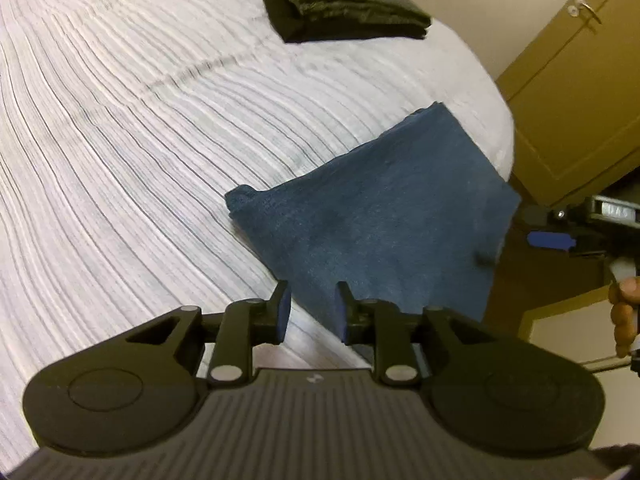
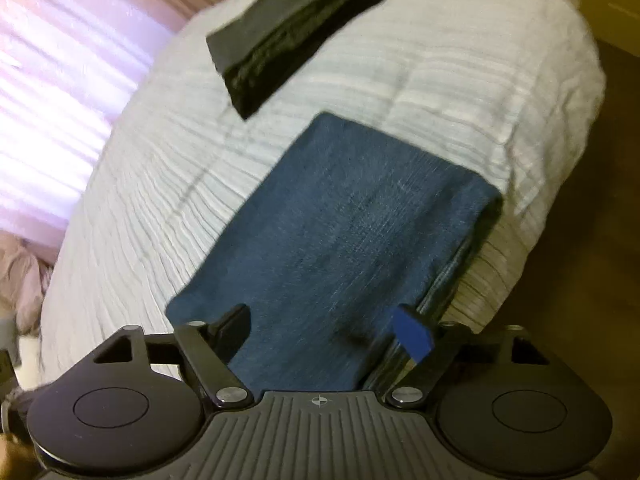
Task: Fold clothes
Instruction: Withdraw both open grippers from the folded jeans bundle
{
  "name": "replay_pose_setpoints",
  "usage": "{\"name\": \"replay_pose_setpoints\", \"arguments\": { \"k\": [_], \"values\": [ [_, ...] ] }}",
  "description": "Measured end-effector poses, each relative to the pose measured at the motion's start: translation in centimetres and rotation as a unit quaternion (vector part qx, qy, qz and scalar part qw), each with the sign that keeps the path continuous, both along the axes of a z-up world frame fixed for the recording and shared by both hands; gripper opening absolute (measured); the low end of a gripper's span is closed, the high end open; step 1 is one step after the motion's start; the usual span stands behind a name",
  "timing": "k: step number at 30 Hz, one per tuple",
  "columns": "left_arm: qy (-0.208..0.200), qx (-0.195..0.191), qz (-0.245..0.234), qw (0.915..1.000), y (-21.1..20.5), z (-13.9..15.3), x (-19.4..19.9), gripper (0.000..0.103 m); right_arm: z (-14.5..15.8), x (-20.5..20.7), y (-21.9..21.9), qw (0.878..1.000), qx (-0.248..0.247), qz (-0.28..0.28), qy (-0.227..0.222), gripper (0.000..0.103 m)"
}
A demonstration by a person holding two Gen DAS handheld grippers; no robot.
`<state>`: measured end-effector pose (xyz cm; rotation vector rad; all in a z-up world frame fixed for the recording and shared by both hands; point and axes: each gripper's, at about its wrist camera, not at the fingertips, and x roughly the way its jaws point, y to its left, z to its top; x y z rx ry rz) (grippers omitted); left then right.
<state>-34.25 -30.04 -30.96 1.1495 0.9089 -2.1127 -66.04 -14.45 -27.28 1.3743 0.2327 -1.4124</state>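
On ribbed white bedding (image 1: 140, 140), fuzzy folded blue cloth (image 1: 380, 216) lies beneath both grippers' parted jaws.

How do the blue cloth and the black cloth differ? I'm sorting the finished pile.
The blue cloth lies at the bed's near edge, overhanging it; the black cloth sits farther back, fully on the bedspread. The blue looks fuzzy, the black smooth. Both are folded into flat rectangles, and neither is held.
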Motion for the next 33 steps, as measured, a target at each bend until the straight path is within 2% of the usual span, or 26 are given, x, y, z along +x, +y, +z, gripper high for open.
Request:
{"name": "replay_pose_setpoints", "arguments": {
  "k": [4, 7, 9, 12, 14, 18, 20, 26, 29, 31, 33],
  "values": [
    [0.024, 0.000, 0.024, 0.9994, 1.0, 1.8, 3.2, 0.026, 2.0, 1.4, 2.2, 1.000, -0.010, -0.011, -0.003, 0.082],
    [0.012, 0.004, 0.029, 0.9995, 2.8, 2.3, 4.8, 0.026, 3.2, 2.5, 3.8, 1.000, -0.009, -0.006, 0.005, 0.082],
    [-0.001, -0.005, 0.012, 0.9999, 4.6, 2.4, 5.3, 0.028, 3.8, 3.2, 4.8, 1.000, -0.007, 0.003, 0.011, 0.082],
    [-0.006, -0.007, 0.004, 1.0000, 7.4, 2.1, 6.1, 0.036, 4.4, 4.1, 6.0, 0.999, 0.002, 0.024, 0.030, 0.082],
    [0.000, 0.007, 0.012, 0.9999, 8.7, 1.7, 6.6, 0.047, 4.5, 4.5, 6.9, 0.998, 0.012, 0.036, 0.049, 0.082],
    [-0.002, 0.011, -0.003, 0.9999, 10.5, 1.5, 7.0, 0.051, 4.6, 5.2, 8.8, 0.996, 0.038, 0.040, 0.075, 0.083],
    [-0.004, 0.003, -0.015, 0.9999, 10.8, 1.9, 6.9, 0.064, 4.5, 5.5, 9.7, 0.995, 0.043, 0.036, 0.077, 0.083],
    [0.004, -0.018, -0.032, 0.9993, 10.8, 3.3, 7.0, 0.064, 4.5, 7.1, 10.8, 0.993, 0.053, 0.049, 0.090, 0.083],
    [-0.001, -0.021, -0.032, 0.9993, 10.7, 3.3, 7.2, 0.065, 4.7, 8.7, 10.4, 0.987, 0.058, 0.084, 0.122, 0.083],
    [-0.005, -0.023, -0.033, 0.9992, 10.6, 3.3, 7.4, 0.065, 4.9, 10.1, 9.9, 0.978, 0.063, 0.123, 0.158, 0.083],
    [-0.008, -0.024, -0.030, 0.9992, 10.6, 3.2, 7.7, 0.071, 5.0, 11.5, 9.4, 0.967, 0.065, 0.159, 0.189, 0.083]
  ]
}}
